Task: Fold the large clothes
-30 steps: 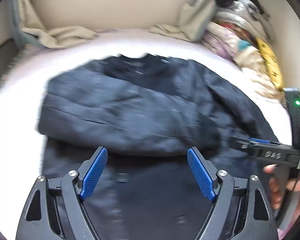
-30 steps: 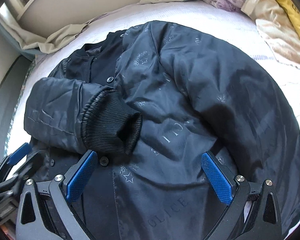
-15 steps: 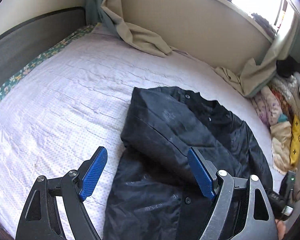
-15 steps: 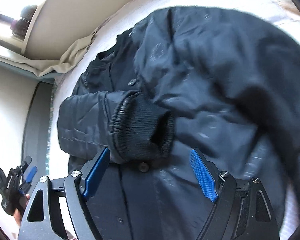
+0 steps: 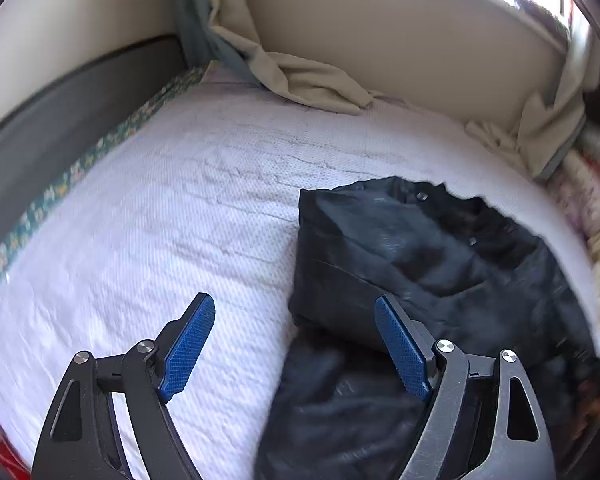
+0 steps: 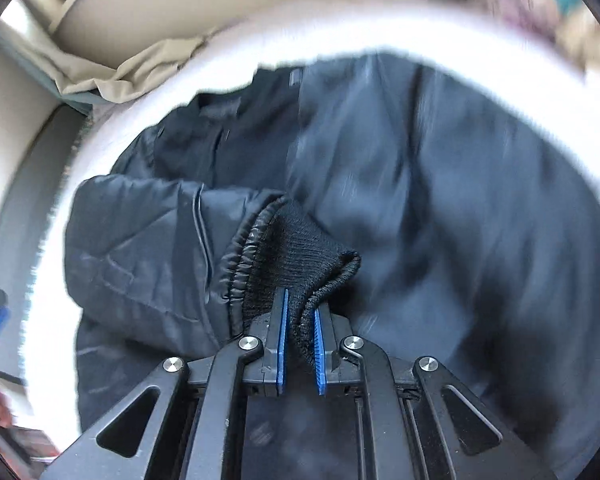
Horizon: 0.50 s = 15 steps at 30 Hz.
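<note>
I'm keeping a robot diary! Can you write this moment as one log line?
right gripper: shut on knit cuff | left gripper: open, empty, over bed | black jacket: sleeve folded across

jacket [image 6: 400, 168]: dark cloth shell, smooth, faint sheen | cuff [image 6: 296, 256]: black ribbed knit, matt | bed [image 5: 148, 216]: white cloth cover, fine dimpled weave | right hand-held gripper [image 6: 299, 322]: matt black frame, blue ridged pads [image 6: 319, 344], shiny metal pins

Bright window daylight, blown-out bedsheet [image 6: 500, 40], motion blur, fisheye-warped edges
</note>
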### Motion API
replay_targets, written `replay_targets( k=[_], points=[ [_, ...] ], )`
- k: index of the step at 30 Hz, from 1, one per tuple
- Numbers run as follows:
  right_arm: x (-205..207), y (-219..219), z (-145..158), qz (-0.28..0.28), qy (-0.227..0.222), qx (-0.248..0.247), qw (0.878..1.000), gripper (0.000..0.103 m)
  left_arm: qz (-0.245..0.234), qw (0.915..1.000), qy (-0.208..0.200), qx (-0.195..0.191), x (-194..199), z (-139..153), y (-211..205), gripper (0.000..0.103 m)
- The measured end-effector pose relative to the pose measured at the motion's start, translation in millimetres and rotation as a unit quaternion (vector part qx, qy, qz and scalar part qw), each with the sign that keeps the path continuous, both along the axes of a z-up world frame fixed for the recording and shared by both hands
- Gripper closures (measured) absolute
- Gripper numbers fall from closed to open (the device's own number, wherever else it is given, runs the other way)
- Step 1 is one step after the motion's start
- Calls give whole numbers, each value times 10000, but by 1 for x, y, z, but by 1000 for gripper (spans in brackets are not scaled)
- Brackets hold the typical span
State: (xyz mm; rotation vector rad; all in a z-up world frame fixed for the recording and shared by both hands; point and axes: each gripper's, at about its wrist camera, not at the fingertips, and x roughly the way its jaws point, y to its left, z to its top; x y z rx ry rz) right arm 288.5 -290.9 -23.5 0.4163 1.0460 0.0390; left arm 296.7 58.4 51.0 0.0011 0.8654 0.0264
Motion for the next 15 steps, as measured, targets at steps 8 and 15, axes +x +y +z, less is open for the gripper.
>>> replay_targets(
  k=[8,15],
  points=[
    [28,-18,-9,-302,-204,-390,9986,96,-123,9985,478,220,35,-46,-14,18],
    [28,-17,-16,-438,-2,-733,9963,69,-245,9993,62,277,53,-41,-25,18]
  ],
)
